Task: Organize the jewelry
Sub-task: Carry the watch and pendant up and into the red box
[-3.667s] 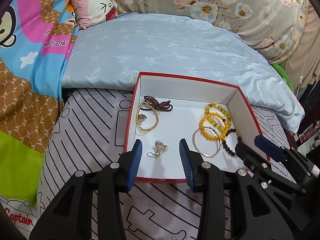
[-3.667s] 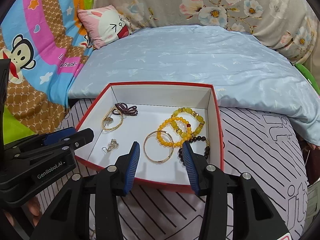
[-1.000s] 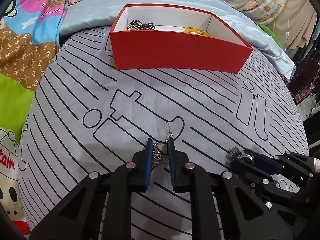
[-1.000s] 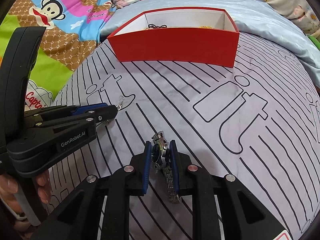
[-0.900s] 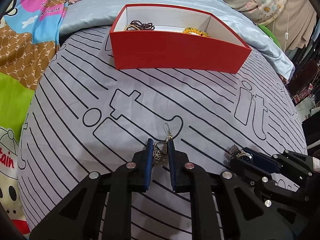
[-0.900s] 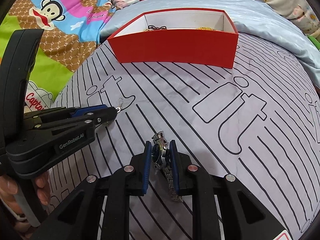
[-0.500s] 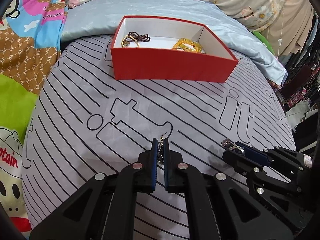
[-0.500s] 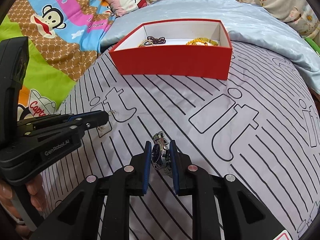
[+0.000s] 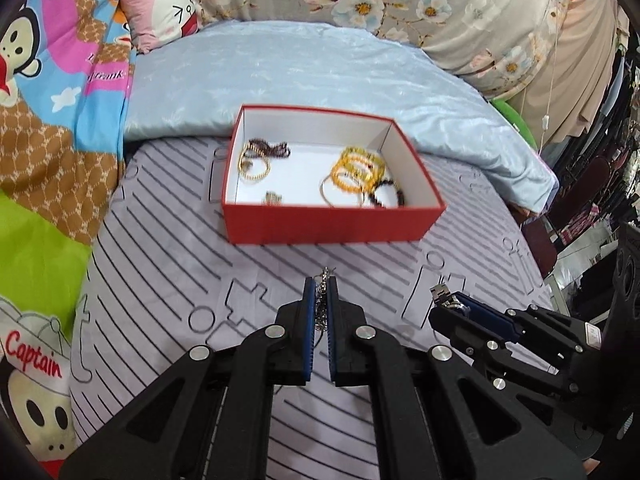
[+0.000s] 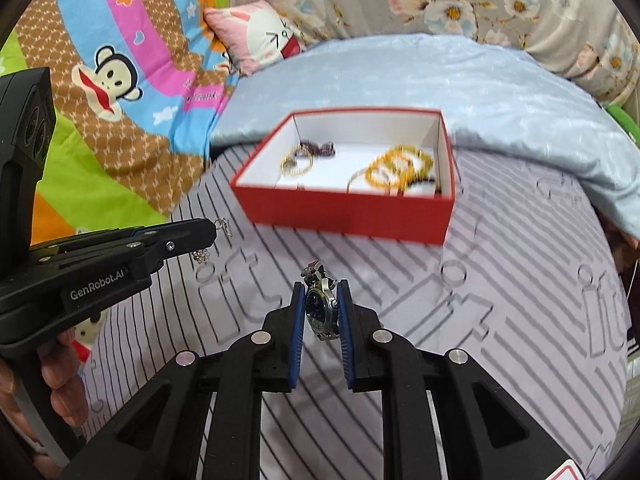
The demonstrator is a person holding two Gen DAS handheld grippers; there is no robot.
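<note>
Clearly two small, light pieces, each pinched and held above the bed, short of the red box.

Left claw is pressed onto a thin silver earring: flimsy and dangly, best gripped on its filigree body. Right claw pinches a steel wristwatch by its dark-dialled case: stiff, smooth, likely slippery, with its link band hanging loose. Bracelets lie in the box.
</note>
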